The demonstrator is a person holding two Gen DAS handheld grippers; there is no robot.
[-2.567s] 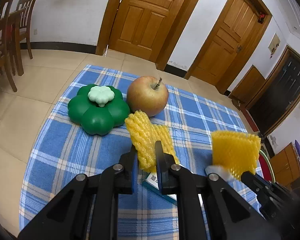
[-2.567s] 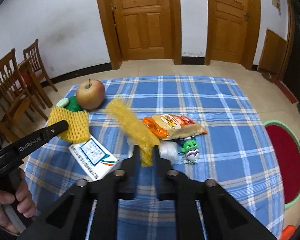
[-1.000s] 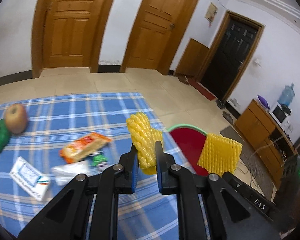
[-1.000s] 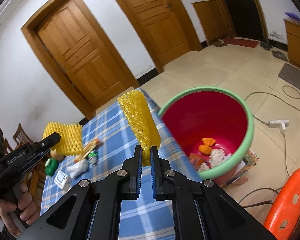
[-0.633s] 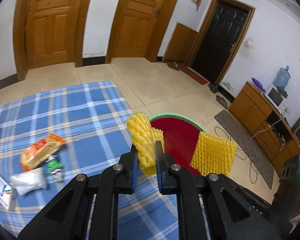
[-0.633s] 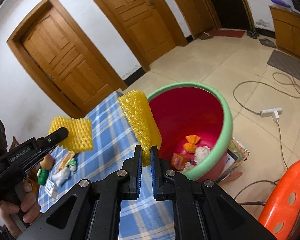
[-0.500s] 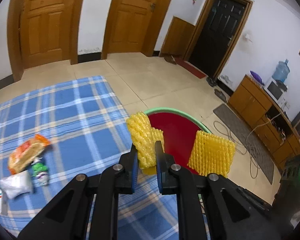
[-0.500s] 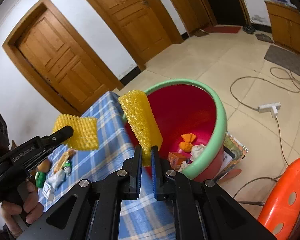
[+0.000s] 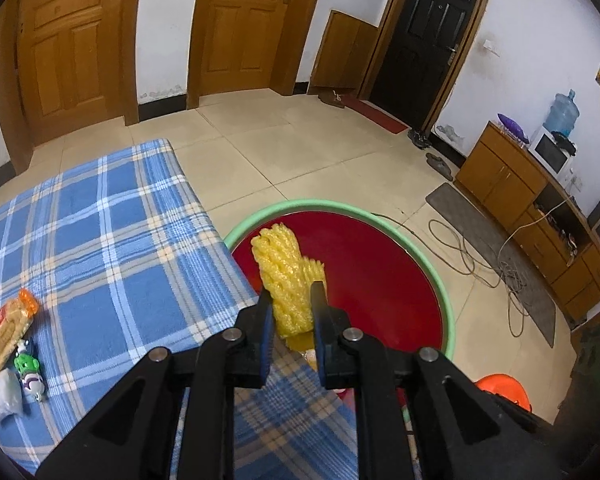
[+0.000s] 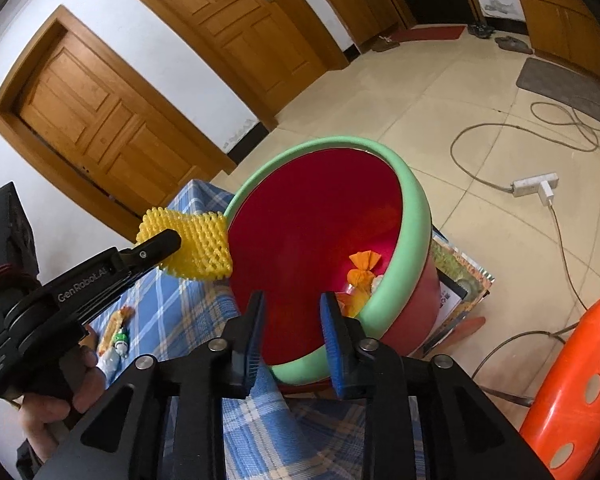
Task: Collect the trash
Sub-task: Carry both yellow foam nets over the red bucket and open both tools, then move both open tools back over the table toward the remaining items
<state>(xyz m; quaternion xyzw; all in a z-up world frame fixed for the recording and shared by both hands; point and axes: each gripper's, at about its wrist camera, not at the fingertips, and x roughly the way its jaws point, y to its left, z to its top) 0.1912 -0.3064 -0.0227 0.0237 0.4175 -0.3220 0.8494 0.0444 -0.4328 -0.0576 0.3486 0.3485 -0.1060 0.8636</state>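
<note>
Now bare between the pads: right tool (image 10: 292, 320), jaws just spread, yellow load gone, presumably into red bin (image 10: 404, 216) at frame centre. Left tool (image 9: 290, 304) just loosening, pads yet touching foam net (image 9: 286, 276), mid-frame above the bin's rim; release likely next.

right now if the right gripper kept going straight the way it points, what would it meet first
Most likely the red inner wall of the trash bin: the right gripper has open, empty jaws framing the bin's interior just past the green rim. Depth is unclear, but nothing shows in between.
</note>
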